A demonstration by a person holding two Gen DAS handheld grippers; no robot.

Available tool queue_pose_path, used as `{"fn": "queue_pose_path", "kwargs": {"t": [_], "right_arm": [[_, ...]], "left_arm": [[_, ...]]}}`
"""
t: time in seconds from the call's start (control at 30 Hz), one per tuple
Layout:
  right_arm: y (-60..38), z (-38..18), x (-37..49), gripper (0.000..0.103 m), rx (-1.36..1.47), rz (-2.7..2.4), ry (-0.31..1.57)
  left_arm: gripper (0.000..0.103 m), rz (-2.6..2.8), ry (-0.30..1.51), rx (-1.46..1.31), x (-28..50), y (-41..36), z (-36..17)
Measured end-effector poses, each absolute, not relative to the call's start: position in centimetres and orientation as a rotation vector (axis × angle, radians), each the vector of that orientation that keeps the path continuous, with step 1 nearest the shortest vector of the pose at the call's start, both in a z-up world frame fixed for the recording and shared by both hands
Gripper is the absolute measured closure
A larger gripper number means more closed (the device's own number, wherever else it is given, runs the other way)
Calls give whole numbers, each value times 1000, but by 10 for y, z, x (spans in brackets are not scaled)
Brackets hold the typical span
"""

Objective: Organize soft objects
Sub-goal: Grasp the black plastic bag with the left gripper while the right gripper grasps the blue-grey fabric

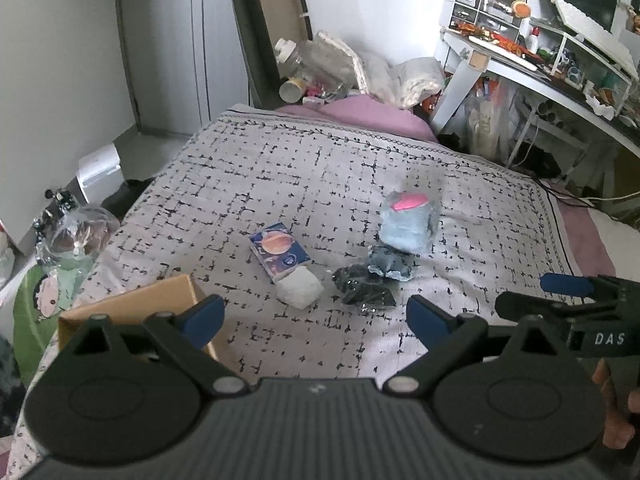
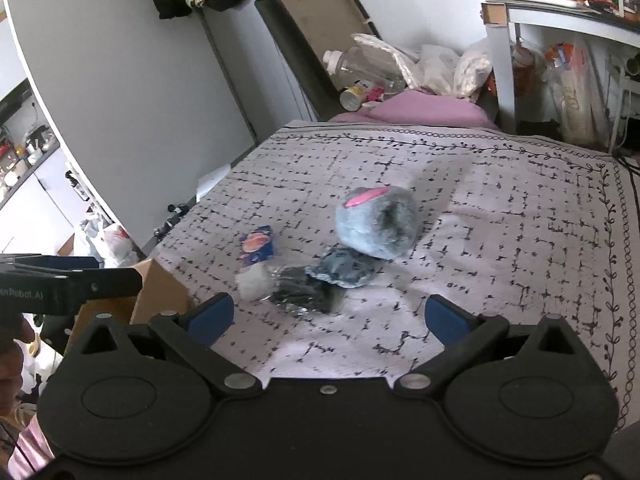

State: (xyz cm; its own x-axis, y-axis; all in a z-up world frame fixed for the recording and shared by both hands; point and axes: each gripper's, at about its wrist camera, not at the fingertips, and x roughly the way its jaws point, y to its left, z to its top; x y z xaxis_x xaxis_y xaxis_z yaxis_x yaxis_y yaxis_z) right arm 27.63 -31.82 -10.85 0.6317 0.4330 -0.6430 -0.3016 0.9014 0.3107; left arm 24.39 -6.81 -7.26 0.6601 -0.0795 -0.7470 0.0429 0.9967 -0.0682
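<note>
Both tools, left tool (image 1: pixel 310 322) and right tool (image 2: pixel 330 316), hover spread and empty above the bed (image 1: pixel 400 168). Ahead lies the blue plush toy (image 2: pixel 376 226) mid-bed, probably light and squashy; pinch its fluffy middle, toward the cardboard box (image 1: pixel 132 308)

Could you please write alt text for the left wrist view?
The open left gripper hovers over a patterned bedspread holding a fluffy blue plush, dark bundles, a white ball and a tissue pack, with a cardboard box at left.
</note>
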Motion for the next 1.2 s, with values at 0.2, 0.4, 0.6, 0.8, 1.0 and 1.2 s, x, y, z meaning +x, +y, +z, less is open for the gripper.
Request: {"fn": "queue_pose_path", "kwargs": {"t": [0.2, 0.4, 0.6, 0.8, 1.0, 1.2], "right_arm": [[-327, -113, 290, 0, 209, 422, 787], [-330, -121, 302, 0, 208, 389, 791], [-327, -135, 319, 0, 235, 398, 832], [-327, -156, 340, 13, 297, 403, 901], [-325, -170, 354, 21, 310, 387, 937], [-323, -174, 360, 22, 290, 383, 950]], "left_arm": [[6, -78, 868, -28, 265, -78, -84], [7, -76, 910, -37, 284, -84, -101], [7, -101, 953, -56, 302, -88, -118], [17, -128, 997, -96, 321, -90, -140], [27, -150, 1044, -121, 340, -96, -161], [32, -171, 1084, -130, 359, -103, -181]]}}
